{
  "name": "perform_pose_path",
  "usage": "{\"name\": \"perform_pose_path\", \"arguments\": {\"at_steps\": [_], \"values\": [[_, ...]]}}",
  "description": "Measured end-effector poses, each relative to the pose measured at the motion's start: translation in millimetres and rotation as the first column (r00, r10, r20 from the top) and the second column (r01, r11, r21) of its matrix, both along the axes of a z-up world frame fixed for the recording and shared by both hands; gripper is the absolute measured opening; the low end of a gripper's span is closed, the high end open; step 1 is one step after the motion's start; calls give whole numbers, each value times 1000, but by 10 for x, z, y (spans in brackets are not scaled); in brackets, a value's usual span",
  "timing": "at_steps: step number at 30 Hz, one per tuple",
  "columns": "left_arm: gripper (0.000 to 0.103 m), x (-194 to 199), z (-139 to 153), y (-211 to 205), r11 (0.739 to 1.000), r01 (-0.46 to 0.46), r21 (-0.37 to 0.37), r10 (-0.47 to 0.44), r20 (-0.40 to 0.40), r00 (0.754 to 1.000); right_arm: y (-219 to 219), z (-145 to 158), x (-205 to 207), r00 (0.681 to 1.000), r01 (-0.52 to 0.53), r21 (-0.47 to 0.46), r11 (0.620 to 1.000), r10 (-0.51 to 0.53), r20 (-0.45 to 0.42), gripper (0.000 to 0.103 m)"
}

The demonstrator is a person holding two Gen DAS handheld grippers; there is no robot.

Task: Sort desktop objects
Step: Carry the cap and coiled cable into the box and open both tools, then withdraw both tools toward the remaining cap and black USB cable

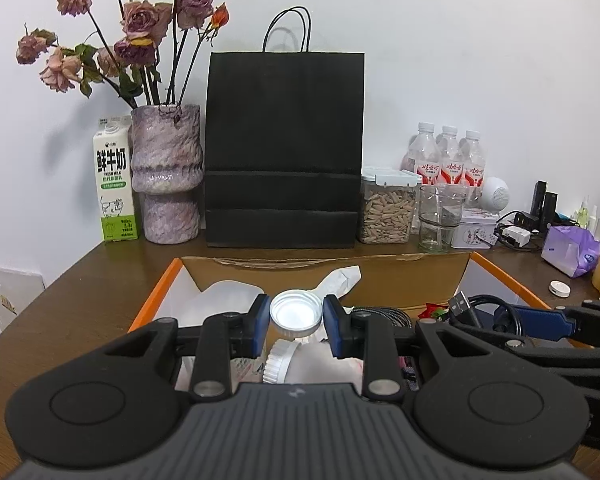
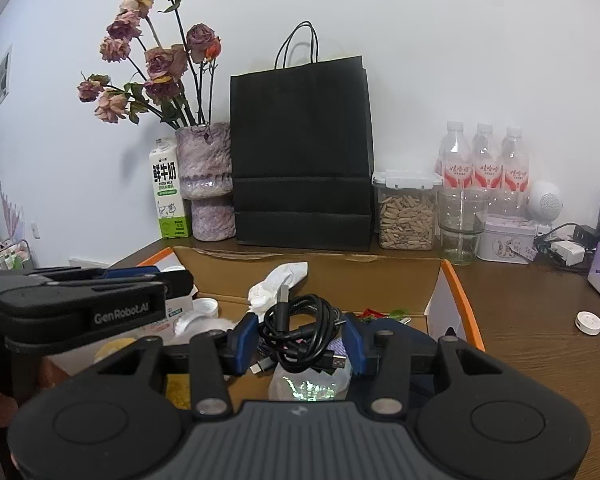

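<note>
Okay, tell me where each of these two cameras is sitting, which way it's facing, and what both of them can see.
Left wrist: on the left gripper, looking forward over the box toward the wall; its fingers clamp a silver lid; the right gripper shows at right.
Right wrist: on the right gripper, facing the same way; its fingers hold a cable bundle; the left gripper shows at left.
Shared: black bag, vase, milk carton, bottles, box.

Counted: three water bottles [image 1: 450, 156], one black paper bag [image 1: 284, 148], one milk carton [image 1: 115, 180], one vase [image 1: 167, 172], one cardboard box [image 1: 328, 270].
</note>
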State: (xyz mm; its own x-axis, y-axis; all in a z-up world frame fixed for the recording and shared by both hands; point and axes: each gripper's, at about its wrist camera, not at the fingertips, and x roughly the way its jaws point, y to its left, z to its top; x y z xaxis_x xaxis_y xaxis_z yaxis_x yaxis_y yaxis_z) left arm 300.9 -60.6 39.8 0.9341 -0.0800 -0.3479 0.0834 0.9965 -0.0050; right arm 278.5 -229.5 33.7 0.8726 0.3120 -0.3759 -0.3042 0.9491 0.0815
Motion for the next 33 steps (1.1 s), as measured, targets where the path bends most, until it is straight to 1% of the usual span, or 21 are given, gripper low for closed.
{"name": "perform_pose_path", "arguments": {"at_steps": [1, 2, 4, 5, 6, 7, 8, 9, 10, 11, 13, 15, 25, 33], "values": [[30, -10, 1, -8, 1000, 0, 3, 0, 4, 1000, 0, 0, -2, 1000, 1, 0, 1000, -1, 0, 44], [33, -22, 2, -8, 1000, -1, 5, 1, 12, 1000, -6, 1, -2, 1000, 3, 1, 1000, -3, 0, 45], [48, -53, 12, 0, 1000, 0, 14, 0, 25, 1000, -20, 7, -8, 1000, 14, 3, 1000, -14, 1, 45], [67, -76, 21, 5, 1000, -6, 17, 5, 34, 999, -33, 13, -18, 1000, 23, 4, 1000, -23, 6, 45], [89, -104, 36, 9, 1000, -18, 20, 17, 45, 999, -46, 25, -36, 999, 29, 6, 1000, -29, 14, 50], [95, -130, 52, 12, 999, -41, 27, 40, 58, 998, -60, 41, -57, 999, 36, 10, 999, -36, 22, 65], [102, -161, 68, 17, 997, -64, 35, 61, 76, 995, -73, 55, -83, 998, 45, 16, 999, -46, 33, 76], [103, -195, 84, 23, 997, -66, 37, 63, 91, 994, -91, 69, -109, 997, 66, 20, 998, -67, 48, 92], [103, -230, 100, 36, 998, -60, 27, 57, 104, 993, -110, 84, -124, 996, 70, 26, 997, -72, 57, 103], [103, -256, 108, 45, 998, -57, 16, 55, 113, 992, -131, 100, -144, 995, 66, 37, 997, -69, 66, 103], [103, -287, 121, 40, 998, -68, 18, 66, 119, 991, -150, 126, -167, 995, 61, 52, 997, -65, 73, 103], [103, -299, 117, 19, 997, -75, 28, 71, 122, 990, -147, 133, -189, 995, 64, 48, 997, -67, 79, 103], [103, -292, 97, 55, 996, -91, 16, 89, 105, 990, -137, 132, -242, 994, 69, 41, 997, -72, 86, 103], [103, -317, 86, 44, 996, -86, 20, 83, 104, 991, -138, 124, -273, 993, 68, 33, 997, -70, 90, 103]]}}
